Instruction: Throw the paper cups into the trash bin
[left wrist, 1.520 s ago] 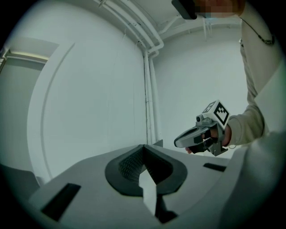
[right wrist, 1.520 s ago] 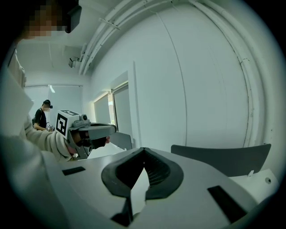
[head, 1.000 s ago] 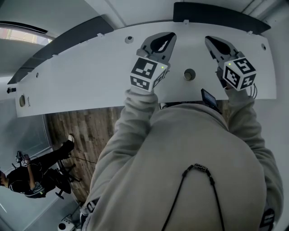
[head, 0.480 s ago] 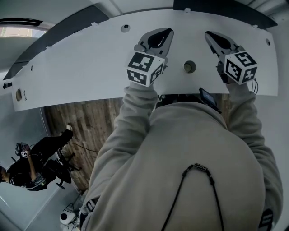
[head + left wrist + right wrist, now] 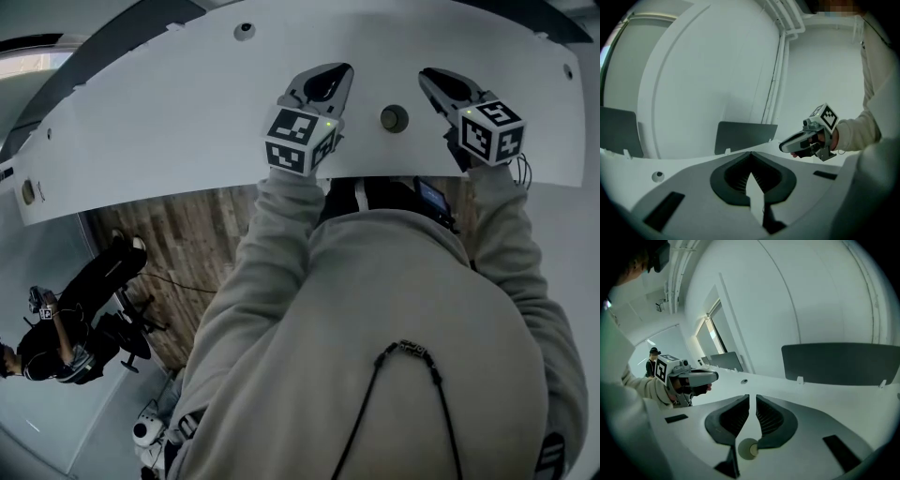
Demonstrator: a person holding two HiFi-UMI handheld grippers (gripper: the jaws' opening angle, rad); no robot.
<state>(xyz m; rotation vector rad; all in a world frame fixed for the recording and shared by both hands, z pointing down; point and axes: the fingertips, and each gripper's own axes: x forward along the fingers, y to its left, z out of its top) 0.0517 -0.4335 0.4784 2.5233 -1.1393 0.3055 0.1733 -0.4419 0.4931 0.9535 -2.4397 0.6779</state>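
White desk (image 5: 141,131) is seen under the left gripper (image 5: 336,73) and the right gripper (image 5: 429,77), held side by side. Both are closed, with nothing gripped. The paper cups' place cannot be told.

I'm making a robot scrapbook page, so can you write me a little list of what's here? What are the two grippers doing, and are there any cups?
surface: white table with a round hole between the grippers
left gripper: over the table, jaws together, holding nothing
right gripper: over the table, jaws together, holding nothing
paper cups: none in view
trash bin: none in view
floor: wooden boards beside the table
also there: another person seated at the lower left of the head view
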